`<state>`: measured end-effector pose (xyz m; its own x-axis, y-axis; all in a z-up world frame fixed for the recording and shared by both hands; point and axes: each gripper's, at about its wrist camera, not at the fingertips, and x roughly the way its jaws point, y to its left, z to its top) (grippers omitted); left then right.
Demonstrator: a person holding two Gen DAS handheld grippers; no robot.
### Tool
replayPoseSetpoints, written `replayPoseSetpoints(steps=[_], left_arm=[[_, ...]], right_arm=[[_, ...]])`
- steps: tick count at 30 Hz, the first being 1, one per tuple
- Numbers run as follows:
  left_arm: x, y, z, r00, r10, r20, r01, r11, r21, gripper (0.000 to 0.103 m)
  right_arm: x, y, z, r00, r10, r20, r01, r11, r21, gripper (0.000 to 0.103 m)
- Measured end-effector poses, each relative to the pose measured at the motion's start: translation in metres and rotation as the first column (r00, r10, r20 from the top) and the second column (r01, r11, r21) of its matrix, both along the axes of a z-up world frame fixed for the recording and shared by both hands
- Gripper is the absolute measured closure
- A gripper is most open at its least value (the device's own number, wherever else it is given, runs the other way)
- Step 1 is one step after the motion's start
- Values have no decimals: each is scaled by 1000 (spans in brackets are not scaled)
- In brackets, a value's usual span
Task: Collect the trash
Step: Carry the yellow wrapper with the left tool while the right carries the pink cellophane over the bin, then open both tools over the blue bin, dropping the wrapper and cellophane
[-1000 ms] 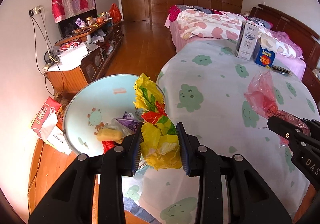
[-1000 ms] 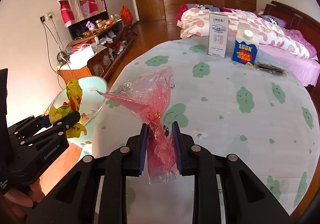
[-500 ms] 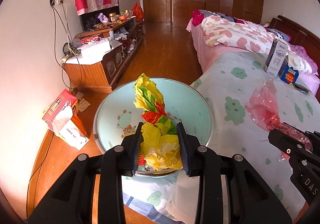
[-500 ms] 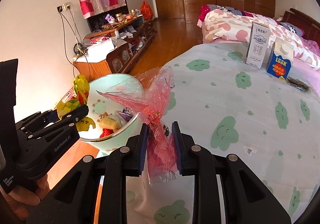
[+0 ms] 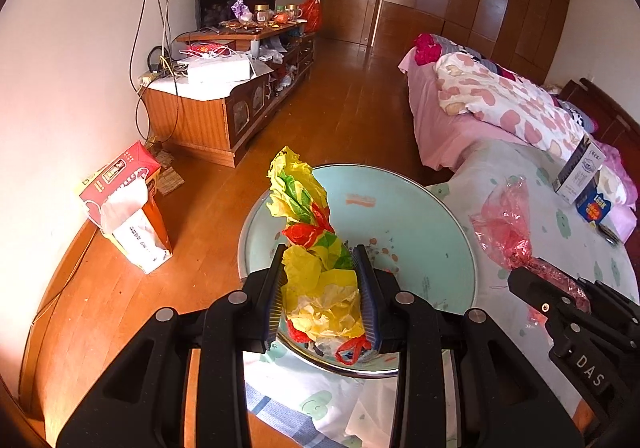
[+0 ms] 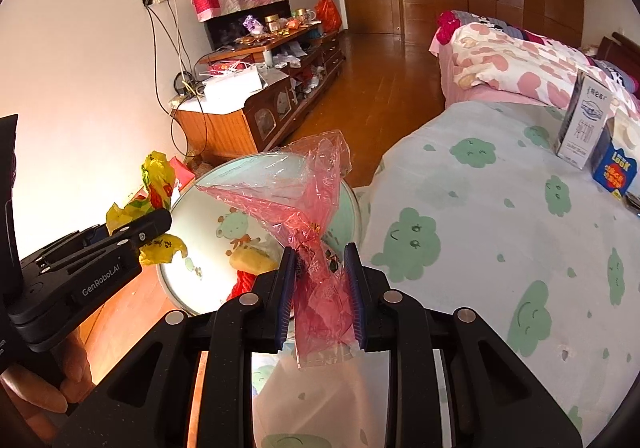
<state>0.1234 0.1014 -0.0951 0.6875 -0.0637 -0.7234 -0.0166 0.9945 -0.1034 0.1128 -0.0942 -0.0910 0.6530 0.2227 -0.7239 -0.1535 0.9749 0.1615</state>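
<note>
My left gripper is shut on a crumpled yellow, green and red wrapper and holds it over a pale blue round basin that has trash in it. My right gripper is shut on a crumpled pink plastic bag, held above the basin near its right rim. The wrapper and left gripper show at the left of the right wrist view. The right gripper with the pink bag shows at the right of the left wrist view.
A table with a green-patterned cloth lies to the right, bearing a white carton and a blue carton. A tissue box sits on the wooden floor. A cluttered TV cabinet stands by the wall, a bed behind.
Both grippers have swung left from over the table toward the basin, each keeping its hold. The basin now lies directly under and ahead of both.
</note>
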Motion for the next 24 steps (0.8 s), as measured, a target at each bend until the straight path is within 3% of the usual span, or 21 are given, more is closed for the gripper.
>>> replayPoseSetpoints(steps=[8,24], left_arm=[[19,-5,-17,999,9,-38,-8,1000,15,70],[55,-25,-35,994,57,-95,-44,990,133,70]], right_arm=[[33,15,-6,1000,27,-9,-27,1000,12,77],[78,24,-28,996,31,-80,-32,999,-9,77]])
